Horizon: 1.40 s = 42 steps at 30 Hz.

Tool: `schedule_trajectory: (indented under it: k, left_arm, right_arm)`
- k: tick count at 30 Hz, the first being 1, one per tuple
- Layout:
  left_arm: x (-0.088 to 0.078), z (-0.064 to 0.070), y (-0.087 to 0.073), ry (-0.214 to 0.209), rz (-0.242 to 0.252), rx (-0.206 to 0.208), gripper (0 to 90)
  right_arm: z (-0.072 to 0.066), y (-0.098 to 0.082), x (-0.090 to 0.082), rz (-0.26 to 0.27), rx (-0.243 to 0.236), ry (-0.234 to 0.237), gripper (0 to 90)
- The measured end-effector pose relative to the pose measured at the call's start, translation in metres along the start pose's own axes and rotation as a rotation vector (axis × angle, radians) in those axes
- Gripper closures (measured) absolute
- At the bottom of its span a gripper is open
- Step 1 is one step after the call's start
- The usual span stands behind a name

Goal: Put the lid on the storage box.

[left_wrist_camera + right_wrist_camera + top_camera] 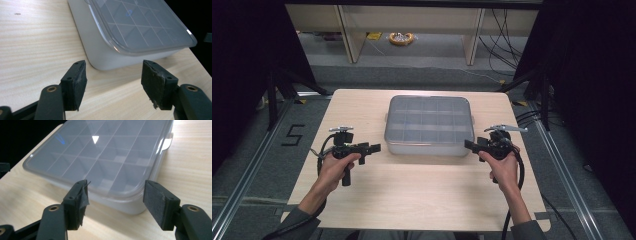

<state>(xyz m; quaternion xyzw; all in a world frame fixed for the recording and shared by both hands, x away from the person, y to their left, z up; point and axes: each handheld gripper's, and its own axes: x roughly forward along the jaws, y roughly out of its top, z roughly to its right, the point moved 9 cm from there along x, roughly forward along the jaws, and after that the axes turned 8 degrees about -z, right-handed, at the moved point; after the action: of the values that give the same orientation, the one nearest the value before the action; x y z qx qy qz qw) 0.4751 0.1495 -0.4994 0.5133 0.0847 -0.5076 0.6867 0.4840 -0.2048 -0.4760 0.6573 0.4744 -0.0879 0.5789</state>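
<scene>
Pale wooden table [412,190]; centred toward its far edge, shallow grey plastic compartment box with clear closed lid [429,125]. Flanking near corners: left gripper [371,148], right gripper [472,145], both spread wide, empty. Risk: uneven squeeze skidding box or popping lid.

Grey sleeves [297,220], black grippers [371,148]

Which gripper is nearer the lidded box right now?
Right, narrowly. The right gripper sits just off the box's near right corner, jaws open. The left gripper is by the near left corner, a small gap away, also open.
</scene>
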Motion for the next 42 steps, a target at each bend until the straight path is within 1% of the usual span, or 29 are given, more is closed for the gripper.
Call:
schedule_trajectory:
  k: [2,4,6,7,9,14,15,16,17,18,19,20,21,22,23,25,27,29,30,31,32,34,35,36,37,39,40,41,42]
  left_arm:
    - [-0.001,0.001,-0.004,0.016,-0.001,0.017,36.0]
    - [-0.001,0.002,-0.008,0.022,-0.003,0.026,35.9]
    - [-0.001,0.004,-0.013,0.016,-0.013,0.034,35.5]
    - [-0.001,0.005,-0.015,0.018,-0.014,0.037,35.3]
    - [-0.001,0.008,-0.020,0.012,-0.018,0.045,34.8]
    - [-0.001,0.014,-0.029,0.023,-0.021,0.078,33.3]
    - [-0.001,0.015,-0.032,0.016,-0.028,0.085,33.1]
    - [0.000,0.016,-0.034,0.016,-0.030,0.082,32.8]
    - [0.000,0.017,-0.036,0.013,-0.033,0.091,32.5]
    - [0.001,0.018,-0.038,0.015,-0.032,0.088,32.4]
    - [0.002,0.019,-0.040,0.019,-0.031,0.097,32.2]
    - [0.003,0.019,-0.042,0.019,-0.036,0.104,32.0]
    - [0.004,0.020,-0.045,0.019,-0.045,0.112,31.8]
    - [0.005,0.021,-0.049,0.018,-0.059,0.128,31.6]
    - [0.007,0.023,-0.050,0.014,-0.049,0.117,31.2]
    - [0.008,0.026,-0.055,0.018,-0.054,0.143,30.8]
    - [0.008,0.028,-0.061,0.018,-0.063,0.160,30.6]
    - [0.007,0.030,-0.065,0.020,-0.064,0.175,30.3]
    - [0.006,0.030,-0.068,0.032,-0.070,0.198,30.0]
    - [0.006,0.033,-0.070,0.033,-0.058,0.198,29.7]
    - [0.004,0.034,-0.073,0.031,-0.061,0.216,29.3]
    - [0.003,0.037,-0.077,0.021,-0.052,0.228,28.7]
    - [0.003,0.039,-0.078,0.015,-0.050,0.235,28.4]
    - [0.003,0.039,-0.080,0.014,-0.053,0.254,28.0]
    - [0.003,0.039,-0.082,0.021,-0.053,0.263,27.9]
    - [0.003,0.038,-0.087,0.040,-0.057,0.303,27.1]
    - [0.004,0.038,-0.090,0.043,-0.051,0.302,26.6]
    - [0.003,0.038,-0.093,0.042,-0.064,0.316,26.2]
    - [0.003,0.040,-0.095,0.032,-0.053,0.297,25.5]
  right_arm:
    - [-0.003,-0.001,-0.001,0.014,0.005,-0.007,36.9]
    - [-0.005,-0.005,-0.002,0.004,-0.010,-0.003,36.3]
    - [-0.008,-0.008,-0.002,0.008,-0.018,0.003,36.2]
    - [-0.010,-0.011,-0.002,-0.002,-0.022,0.006,35.6]
    - [-0.011,-0.015,-0.001,-0.011,-0.028,-0.007,35.0]
    - [-0.018,-0.025,0.000,-0.025,-0.047,0.008,33.7]
    - [-0.021,-0.028,0.001,-0.035,-0.021,0.002,33.5]
    - [-0.020,-0.027,0.002,-0.028,-0.053,0.009,33.0]
    - [-0.020,-0.028,0.002,-0.029,-0.068,0.001,32.8]
    - [-0.021,-0.029,0.002,-0.026,-0.070,-0.011,32.7]
    - [-0.022,-0.030,0.001,-0.034,-0.080,-0.020,32.3]
    - [-0.024,-0.032,0.002,-0.043,-0.093,-0.009,31.9]
    - [-0.025,-0.033,0.002,-0.049,-0.098,-0.020,31.9]
    - [-0.028,-0.034,0.003,-0.043,-0.099,-0.009,31.8]
    - [-0.032,-0.035,0.003,-0.045,-0.101,0.008,31.7]
    - [-0.034,-0.037,0.003,-0.048,-0.112,0.009,31.5]
    - [-0.038,-0.041,0.004,-0.054,-0.106,0.016,31.4]
    - [-0.039,-0.045,0.005,-0.062,-0.116,0.014,31.3]
    - [-0.041,-0.048,0.006,-0.072,-0.111,0.016,31.1]
    - [-0.043,-0.050,0.007,-0.061,-0.125,0.027,31.1]
    - [-0.044,-0.052,0.008,-0.064,-0.132,0.025,31.0]
    - [-0.048,-0.059,0.008,-0.085,-0.143,0.037,30.6]
    - [-0.049,-0.061,0.008,-0.085,-0.145,0.040,30.5]
    - [-0.051,-0.064,0.008,-0.085,-0.156,0.044,30.4]
    - [-0.053,-0.067,0.008,-0.095,-0.161,0.046,30.1]
    - [-0.057,-0.073,0.009,-0.099,-0.169,0.056,29.3]
    - [-0.059,-0.076,0.009,-0.100,-0.177,0.061,28.5]
    - [-0.063,-0.079,0.008,-0.110,-0.155,0.069,27.6]
    - [-0.066,-0.082,0.008,-0.117,-0.145,0.075,26.6]
